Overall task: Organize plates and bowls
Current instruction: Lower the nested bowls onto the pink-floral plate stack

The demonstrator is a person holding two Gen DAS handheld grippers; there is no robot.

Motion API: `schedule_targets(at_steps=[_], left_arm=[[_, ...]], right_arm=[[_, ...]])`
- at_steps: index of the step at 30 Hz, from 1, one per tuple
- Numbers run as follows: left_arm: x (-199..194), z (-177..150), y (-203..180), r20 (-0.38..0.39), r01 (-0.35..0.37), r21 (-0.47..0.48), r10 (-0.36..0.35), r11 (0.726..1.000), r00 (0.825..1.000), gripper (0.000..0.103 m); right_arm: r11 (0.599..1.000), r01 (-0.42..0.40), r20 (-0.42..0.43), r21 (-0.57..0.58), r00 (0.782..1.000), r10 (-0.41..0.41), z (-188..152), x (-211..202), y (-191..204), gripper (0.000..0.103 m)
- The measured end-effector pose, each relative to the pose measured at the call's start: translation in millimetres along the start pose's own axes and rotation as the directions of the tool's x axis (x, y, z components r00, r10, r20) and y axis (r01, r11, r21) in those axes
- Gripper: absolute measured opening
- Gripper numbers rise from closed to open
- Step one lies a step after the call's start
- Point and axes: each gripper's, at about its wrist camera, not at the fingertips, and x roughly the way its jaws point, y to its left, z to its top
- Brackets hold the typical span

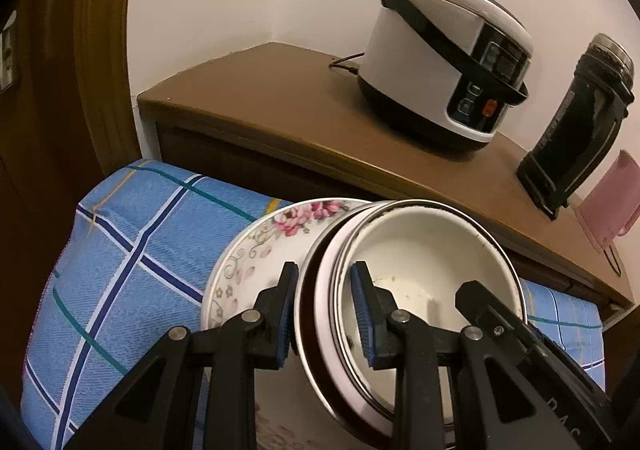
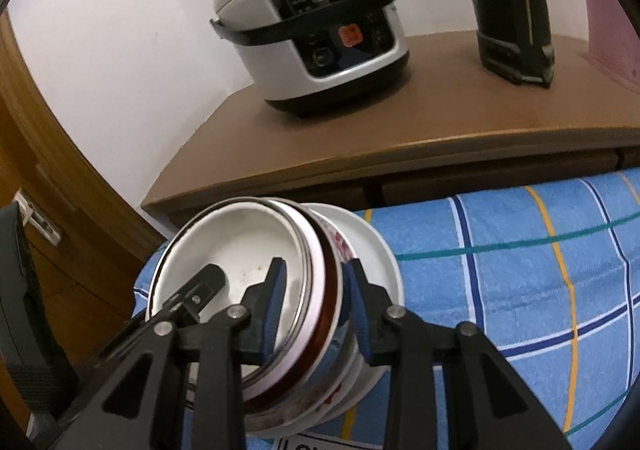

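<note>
A stack of nested bowls [image 1: 424, 250] with white insides and a dark red band sits on a floral plate [image 1: 256, 246], held tilted above a blue checked cloth. My left gripper [image 1: 325, 310] is shut on the left rim of the bowl stack. My right gripper [image 2: 316, 310] is shut on the stack's right rim [image 2: 320, 290], one finger inside, one outside. The right gripper's finger [image 1: 480, 302] shows inside the top bowl in the left wrist view. The white plate [image 2: 380, 250] shows under the bowls in the right wrist view.
A brown wooden cabinet top [image 1: 280, 102] stands behind, with a white and black rice cooker [image 1: 448, 54], a black thermos [image 1: 576, 122] and a pink object [image 1: 612, 198]. The blue checked cloth [image 2: 520, 250] lies below. A wooden door [image 2: 40, 186] is at the left.
</note>
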Motion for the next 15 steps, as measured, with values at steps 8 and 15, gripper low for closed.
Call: schedule_targets(at_steps=[8,15], left_arm=[[-4.9,-0.4,4.9,0.006,-0.033,-0.002,0.033,0.999,0.999,0.03],[-6.2,-1.2,7.4,0.009,-0.048,0.005,0.048,0.999,0.999,0.031]], right_arm=[[0.999,-0.033,-0.01,-0.018,0.999,0.033,1.0,5.2,2.8,0.032],[0.997,-0.079,-0.025,0.01,0.997,0.079,-0.6,5.2,-0.2,0.033]])
